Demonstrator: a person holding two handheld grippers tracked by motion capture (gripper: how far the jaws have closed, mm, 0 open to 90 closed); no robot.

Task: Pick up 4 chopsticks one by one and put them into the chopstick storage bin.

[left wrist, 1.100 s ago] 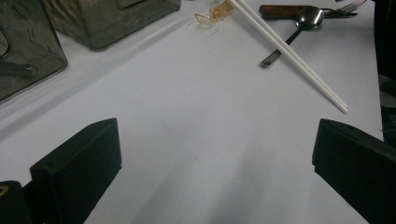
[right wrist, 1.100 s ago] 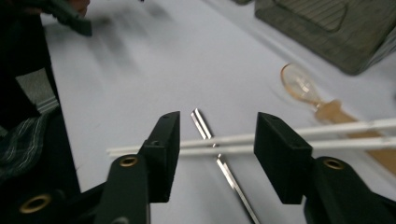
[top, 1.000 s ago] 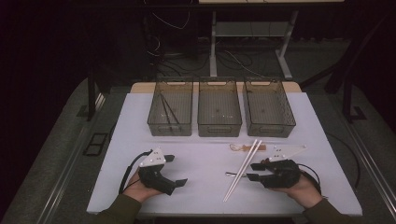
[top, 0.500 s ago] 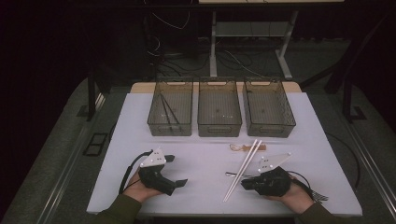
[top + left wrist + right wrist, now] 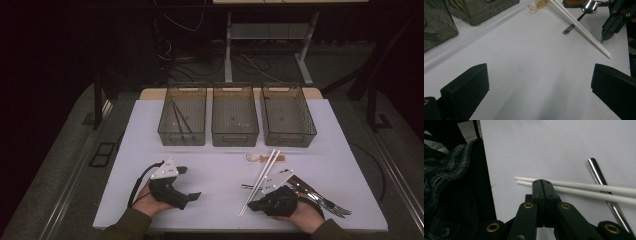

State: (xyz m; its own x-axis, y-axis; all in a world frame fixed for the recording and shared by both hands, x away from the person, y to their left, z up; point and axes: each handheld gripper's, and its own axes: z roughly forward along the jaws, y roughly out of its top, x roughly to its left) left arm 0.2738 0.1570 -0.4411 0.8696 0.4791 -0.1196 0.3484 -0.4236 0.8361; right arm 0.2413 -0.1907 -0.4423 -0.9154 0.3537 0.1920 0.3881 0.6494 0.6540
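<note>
One dark pair sits in the left bin [image 5: 182,116]; white chopsticks [image 5: 260,181] are loose on the table. My right gripper [image 5: 543,182], jaws pressed together and empty, touches them. Left gripper [image 5: 186,184] rests wide open.

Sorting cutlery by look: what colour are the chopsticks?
White chopsticks, clearest in the left gripper view.

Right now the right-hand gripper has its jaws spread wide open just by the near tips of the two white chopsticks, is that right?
Not quite. The right gripper is indeed at the near tips of the white chopsticks, but its jaws are pressed shut against each other, not spread wide. The right gripper view shows the two black jaws meeting with no gap, and nothing between them.
</note>
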